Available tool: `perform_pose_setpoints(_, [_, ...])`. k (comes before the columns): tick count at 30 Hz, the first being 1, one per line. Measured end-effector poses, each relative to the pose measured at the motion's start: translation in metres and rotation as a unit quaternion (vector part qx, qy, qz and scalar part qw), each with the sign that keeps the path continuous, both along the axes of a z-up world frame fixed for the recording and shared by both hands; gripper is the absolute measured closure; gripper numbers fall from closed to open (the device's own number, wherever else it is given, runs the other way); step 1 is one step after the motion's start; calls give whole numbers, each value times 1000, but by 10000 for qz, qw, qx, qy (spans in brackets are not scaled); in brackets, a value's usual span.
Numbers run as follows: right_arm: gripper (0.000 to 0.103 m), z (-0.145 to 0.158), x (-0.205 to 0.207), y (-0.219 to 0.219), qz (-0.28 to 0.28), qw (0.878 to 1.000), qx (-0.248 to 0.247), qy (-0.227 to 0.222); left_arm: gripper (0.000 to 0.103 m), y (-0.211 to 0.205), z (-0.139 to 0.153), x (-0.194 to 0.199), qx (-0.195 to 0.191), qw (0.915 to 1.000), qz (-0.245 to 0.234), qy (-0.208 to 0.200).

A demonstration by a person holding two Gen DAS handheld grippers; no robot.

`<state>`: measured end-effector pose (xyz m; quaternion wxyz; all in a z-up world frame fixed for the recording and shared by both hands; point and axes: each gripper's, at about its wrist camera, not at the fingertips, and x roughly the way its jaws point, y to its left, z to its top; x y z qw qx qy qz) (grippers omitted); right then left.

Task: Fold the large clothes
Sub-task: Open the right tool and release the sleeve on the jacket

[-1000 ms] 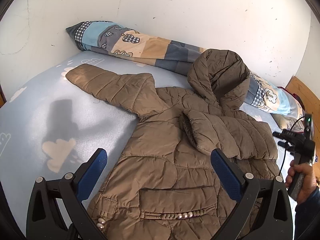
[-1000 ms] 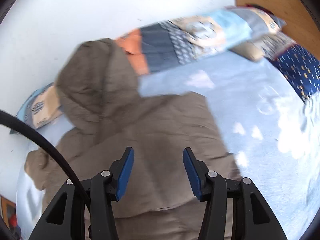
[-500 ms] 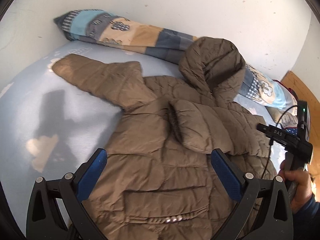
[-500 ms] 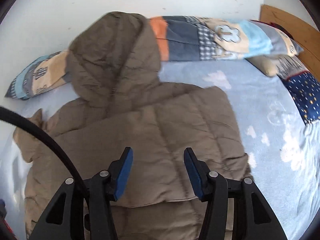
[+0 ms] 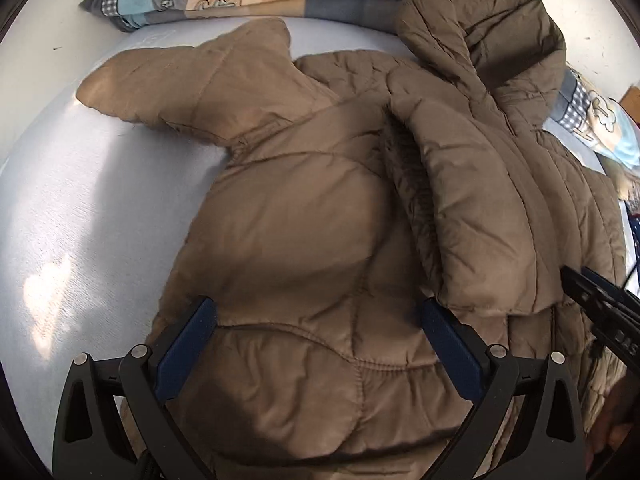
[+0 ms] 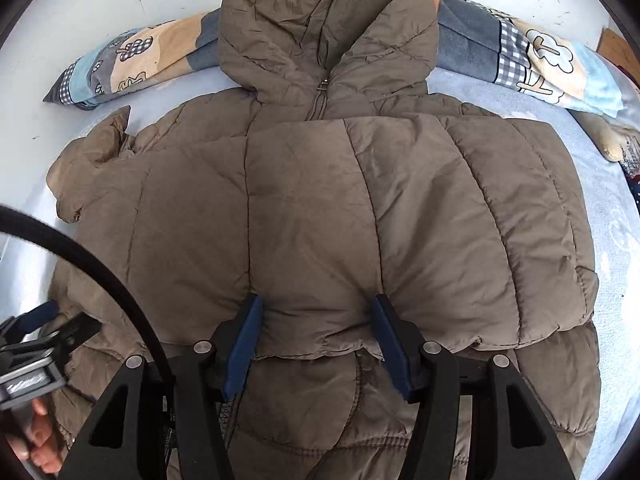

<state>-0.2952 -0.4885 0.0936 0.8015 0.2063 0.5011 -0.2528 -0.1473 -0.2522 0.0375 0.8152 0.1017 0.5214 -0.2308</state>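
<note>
A brown quilted hooded jacket [image 5: 304, 232] lies front up on a light blue bed. Its one sleeve [image 6: 360, 220] is folded across the chest, and the other sleeve [image 5: 192, 80] stretches out to the left. The hood [image 6: 320, 28] rests against the pillows. My left gripper [image 5: 316, 320] is open, low over the jacket's left side. My right gripper [image 6: 316, 320] is open, its fingertips at the cuff end of the folded sleeve, holding nothing. The left gripper also shows in the right wrist view [image 6: 40, 332].
Patchwork pillows [image 6: 132, 60] line the white wall behind the jacket. The light blue bedsheet [image 5: 80, 208] is bare to the left. A dark blue patterned cloth [image 6: 632, 188] lies at the far right, and a wooden headboard [image 6: 616, 40] shows at the far right.
Both grippers have moved forward and down toward the jacket, which now fills both views. The right gripper has swung left to centre on the folded sleeve.
</note>
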Motion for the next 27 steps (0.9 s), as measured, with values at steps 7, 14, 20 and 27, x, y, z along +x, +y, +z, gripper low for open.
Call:
perform_pose_setpoints(7, [42, 48, -36, 6, -331, 9974, 241, -593, 1, 21, 64, -16, -961, 9941, -4, -504])
perform_pose_setpoints(14, [36, 97, -97, 54, -813, 9855, 470, -1414, 1, 42, 84, -4, -1259, 9903, 191, -561])
perform_pose_setpoints(20, [35, 94, -98, 93, -24, 9898, 360, -1377, 1, 82, 85, 17, -1328, 9887, 290, -625])
perform_pose_setpoints(27, [35, 74, -97, 72, 13, 9912, 144, -1314, 1, 152, 86, 61, -1175, 9875, 714, -765])
